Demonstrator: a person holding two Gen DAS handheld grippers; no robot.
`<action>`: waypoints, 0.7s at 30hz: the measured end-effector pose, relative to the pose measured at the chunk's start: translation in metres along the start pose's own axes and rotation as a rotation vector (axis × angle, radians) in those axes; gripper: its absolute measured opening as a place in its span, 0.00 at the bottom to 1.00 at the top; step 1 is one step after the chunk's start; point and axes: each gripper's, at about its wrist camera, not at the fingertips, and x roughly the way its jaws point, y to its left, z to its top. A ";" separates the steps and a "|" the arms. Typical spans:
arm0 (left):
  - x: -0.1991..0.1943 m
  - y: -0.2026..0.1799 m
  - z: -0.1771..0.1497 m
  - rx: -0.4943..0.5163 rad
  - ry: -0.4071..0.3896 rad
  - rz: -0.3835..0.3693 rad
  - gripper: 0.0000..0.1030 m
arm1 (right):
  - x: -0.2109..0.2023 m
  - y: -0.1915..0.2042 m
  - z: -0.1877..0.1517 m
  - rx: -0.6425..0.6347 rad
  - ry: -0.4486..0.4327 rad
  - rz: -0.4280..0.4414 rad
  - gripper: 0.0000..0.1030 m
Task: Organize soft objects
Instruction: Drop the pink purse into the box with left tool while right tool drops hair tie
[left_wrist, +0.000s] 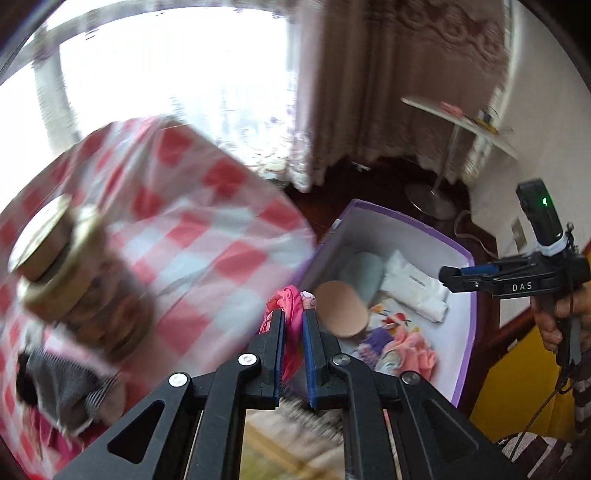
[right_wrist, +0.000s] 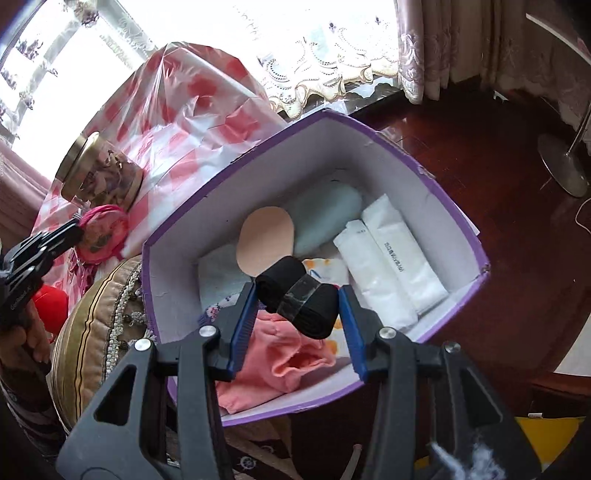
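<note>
My left gripper (left_wrist: 293, 317) is shut on a pink fabric item (left_wrist: 290, 301), held above the checkered cloth's edge beside the purple box (left_wrist: 467, 295). In the right wrist view the left gripper (right_wrist: 75, 227) holds that pink item (right_wrist: 105, 234) left of the box. My right gripper (right_wrist: 297, 299) is open above the box (right_wrist: 373, 133); a black taped roll (right_wrist: 299, 299) sits between its fingers, and I cannot tell if it touches them. The box holds a beige pad (right_wrist: 264, 240), a pale blue pad (right_wrist: 325, 218), white packets (right_wrist: 388, 266) and a pink cloth (right_wrist: 280, 362).
A glass jar with a gold lid (right_wrist: 98, 173) stands on the red-and-white checkered cloth (right_wrist: 192, 110). A striped dark garment (left_wrist: 62, 384) lies on the cloth. A round cushion (right_wrist: 99, 339) sits left of the box. A small white pedestal table (left_wrist: 458, 118) stands by the curtains.
</note>
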 end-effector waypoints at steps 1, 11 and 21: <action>0.011 -0.010 0.006 0.024 0.014 -0.009 0.10 | -0.001 -0.001 0.000 0.003 -0.002 0.002 0.47; 0.106 -0.075 0.033 0.192 0.166 0.000 0.10 | -0.004 -0.024 -0.004 0.030 -0.023 0.024 0.47; 0.156 -0.113 0.056 0.254 0.192 -0.070 0.14 | -0.011 -0.030 -0.004 0.036 -0.039 0.034 0.47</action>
